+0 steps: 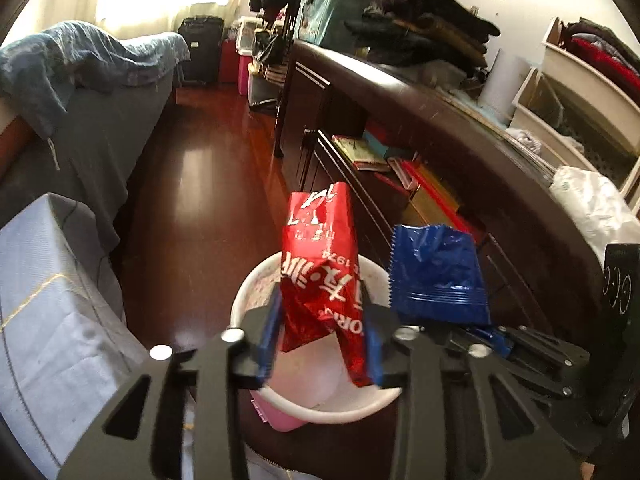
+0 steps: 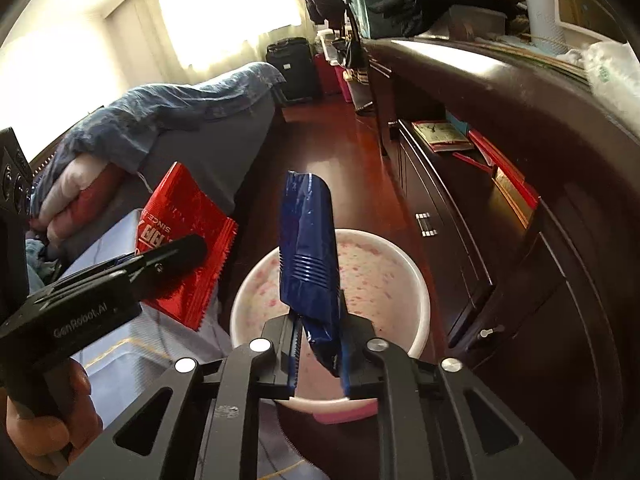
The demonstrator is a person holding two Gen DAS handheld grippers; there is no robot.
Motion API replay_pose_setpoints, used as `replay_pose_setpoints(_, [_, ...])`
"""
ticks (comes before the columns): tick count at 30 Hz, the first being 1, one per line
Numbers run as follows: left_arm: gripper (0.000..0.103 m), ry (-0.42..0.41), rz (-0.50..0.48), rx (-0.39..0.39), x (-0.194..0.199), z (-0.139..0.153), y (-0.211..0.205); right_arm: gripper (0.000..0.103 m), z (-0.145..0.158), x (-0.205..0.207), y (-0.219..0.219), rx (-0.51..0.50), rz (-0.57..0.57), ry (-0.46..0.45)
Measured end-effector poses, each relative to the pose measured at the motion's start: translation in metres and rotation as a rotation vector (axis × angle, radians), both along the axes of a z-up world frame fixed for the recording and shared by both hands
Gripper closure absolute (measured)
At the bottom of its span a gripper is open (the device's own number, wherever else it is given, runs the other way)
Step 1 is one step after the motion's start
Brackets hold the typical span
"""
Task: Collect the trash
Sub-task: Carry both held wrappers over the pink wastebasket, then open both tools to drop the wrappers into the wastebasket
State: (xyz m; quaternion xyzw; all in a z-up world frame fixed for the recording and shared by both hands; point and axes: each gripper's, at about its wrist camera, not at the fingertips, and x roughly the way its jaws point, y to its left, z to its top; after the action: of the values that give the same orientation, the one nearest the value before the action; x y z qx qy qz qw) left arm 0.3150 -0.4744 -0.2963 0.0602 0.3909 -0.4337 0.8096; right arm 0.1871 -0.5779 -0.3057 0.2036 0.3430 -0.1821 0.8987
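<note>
The round white plastic bin with pink speckles has its bottom hidden behind the crinkled red foil wrapper. The wrapper's print is too smeared to read. A person's hand is cut off at the frame's edge.

The crinkled red foil snack wrapper carries white Chinese characters, seen upside down and not clearly legible, plus the number "1974" and the letters "ORI" at a fold. In the right wrist view the same wrapper shows the word "SINCE". The black body of the left tool bears small white lettering that reads "GenRobot.AI".
</note>
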Motion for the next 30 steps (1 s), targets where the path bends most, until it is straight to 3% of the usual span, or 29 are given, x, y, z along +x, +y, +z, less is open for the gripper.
replay_pose_setpoints(2, [0.037, -0.003, 0.006, -0.003, 0.003, -0.004, -0.002, 0.070, -0.005, 0.005, -0.003, -0.013, -0.010, 0.013])
replay_pose_setpoints(4, [0.031, -0.013, 0.012, 0.003, 0.007, -0.007, -0.005, 0.064, -0.011, 0.011, -0.005, -0.032, -0.021, 0.027])
replay_pose_setpoints(8, [0.026, -0.028, 0.039, 0.020, 0.014, -0.013, -0.004, 0.061, -0.024, 0.019, -0.010, -0.045, -0.032, 0.056])
replay_pose_setpoints(18, [0.025, 0.047, 0.081, -0.023, 0.029, -0.013, 0.023, 0.055, -0.042, 0.017, -0.010, 0.000, -0.048, 0.105])
replay_pose_setpoints(21, [0.025, 0.040, 0.088, -0.054, 0.024, 0.000, 0.040, 0.054, -0.031, 0.014, -0.002, 0.010, -0.038, 0.086])
replay_pose_setpoints(23, [0.023, 0.024, 0.099, -0.067, 0.020, 0.010, 0.053, 0.048, -0.015, 0.009, 0.010, 0.017, -0.018, 0.051])
replay_pose_setpoints(25, [0.017, -0.012, 0.143, -0.081, 0.012, 0.026, 0.078, 0.035, 0.000, 0.006, 0.023, 0.011, 0.000, 0.013])
replay_pose_setpoints(30, [0.008, -0.090, 0.275, -0.066, -0.006, 0.055, 0.142, 0.016, 0.040, 0.002, 0.074, -0.041, 0.087, -0.062])
